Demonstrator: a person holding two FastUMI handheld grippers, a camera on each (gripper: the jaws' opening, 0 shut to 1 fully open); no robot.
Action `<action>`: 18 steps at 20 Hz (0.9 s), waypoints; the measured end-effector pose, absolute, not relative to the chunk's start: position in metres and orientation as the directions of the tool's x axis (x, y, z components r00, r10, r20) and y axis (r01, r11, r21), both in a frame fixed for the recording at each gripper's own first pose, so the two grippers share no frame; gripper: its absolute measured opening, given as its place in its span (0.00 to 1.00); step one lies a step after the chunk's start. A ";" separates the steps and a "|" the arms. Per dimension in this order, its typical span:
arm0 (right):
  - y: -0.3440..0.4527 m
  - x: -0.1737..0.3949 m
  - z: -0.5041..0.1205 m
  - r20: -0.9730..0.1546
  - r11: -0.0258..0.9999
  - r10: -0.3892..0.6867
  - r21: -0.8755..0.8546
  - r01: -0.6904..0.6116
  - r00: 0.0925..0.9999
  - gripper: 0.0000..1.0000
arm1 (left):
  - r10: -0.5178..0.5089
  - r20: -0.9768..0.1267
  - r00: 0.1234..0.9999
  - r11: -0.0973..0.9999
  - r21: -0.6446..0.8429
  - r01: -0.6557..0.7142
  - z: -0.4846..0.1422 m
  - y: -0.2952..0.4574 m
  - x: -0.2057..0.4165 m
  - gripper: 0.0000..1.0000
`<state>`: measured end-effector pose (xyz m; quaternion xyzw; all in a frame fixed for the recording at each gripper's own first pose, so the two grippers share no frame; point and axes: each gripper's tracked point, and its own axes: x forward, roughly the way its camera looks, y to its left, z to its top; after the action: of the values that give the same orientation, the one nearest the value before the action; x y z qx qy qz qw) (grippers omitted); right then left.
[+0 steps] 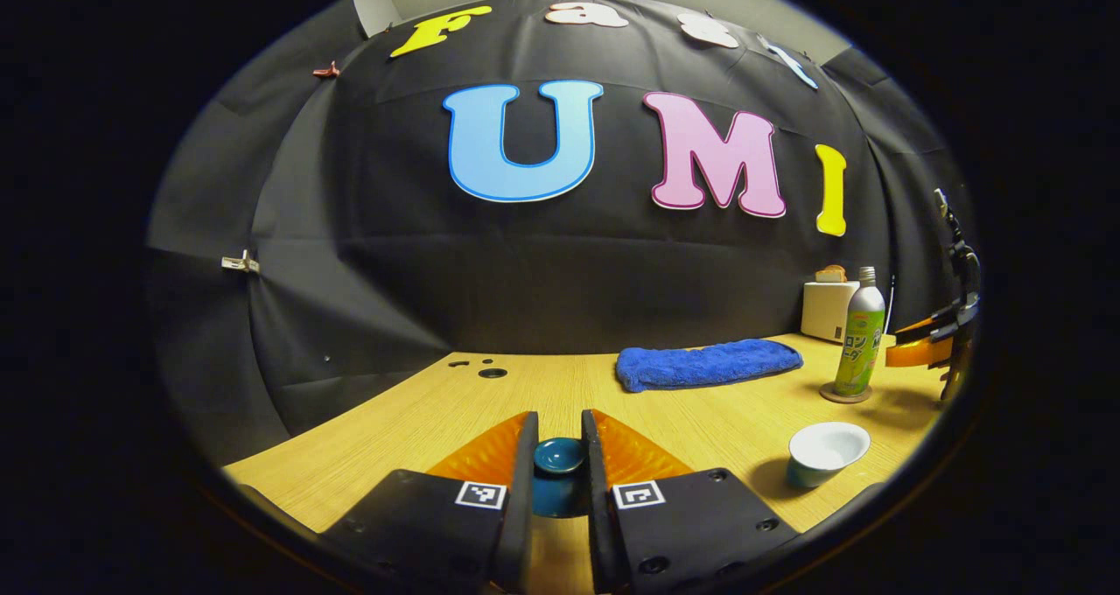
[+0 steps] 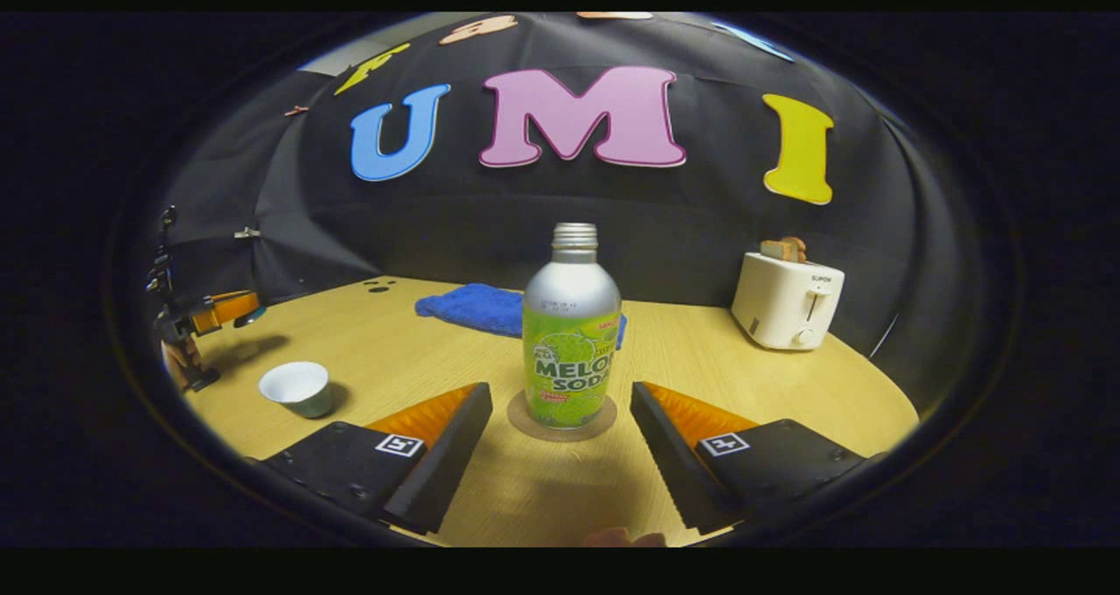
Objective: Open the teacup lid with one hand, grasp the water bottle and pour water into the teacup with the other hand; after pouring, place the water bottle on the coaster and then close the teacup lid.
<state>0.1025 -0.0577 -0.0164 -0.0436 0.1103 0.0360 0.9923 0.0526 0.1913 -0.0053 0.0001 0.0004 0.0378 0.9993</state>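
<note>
The left gripper (image 1: pixel 560 464) pinches the teacup lid (image 1: pixel 559 455); the right gripper (image 2: pixel 560 420) gapes empty, the water bottle (image 2: pixel 571 332) on its coaster (image 2: pixel 562 427) at 12 o'clock. Teacup (image 1: pixel 827 453) sits at 3 o'clock of the lid. A slanted pinch could let the lid slip.

You see a dim booth lit from above; the pale wooden table (image 2: pixel 787 385) glows evenly, short soft shadows, edges bowed by fisheye, everything reasonably sharp.

Table (image 2: pixel 744 376): matt wood grain. Water bottle (image 2: pixel 570 332): brushed metal, glossy printed label. Towel (image 1: pixel 707 363): fluffy cloth. Teacup (image 1: pixel 827 455): glossy ceramic. Toaster (image 2: pixel 786 302): smooth plastic.
</note>
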 end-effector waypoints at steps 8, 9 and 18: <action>-0.077 0.043 -0.006 -0.116 0.999 -0.002 -0.039 -0.002 0.993 0.98 | 0.112 -0.003 0.994 0.994 -0.002 -0.112 -0.005 0.184 0.041 0.30; -0.082 0.041 -0.009 -0.113 0.999 -0.020 -0.045 0.015 0.993 0.98 | 0.101 -0.001 0.995 0.995 -0.002 -0.101 -0.005 0.177 0.038 0.30; -0.086 0.036 -0.016 -0.104 0.999 -0.012 0.038 0.016 0.995 0.98 | -0.064 0.014 0.998 0.998 -0.012 0.064 0.003 0.083 0.028 0.30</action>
<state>0.0365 -0.0857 -0.0165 0.0194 0.0517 -0.0069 0.9984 0.0280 0.0832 0.0030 -0.0064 -0.0068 -0.0319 0.9994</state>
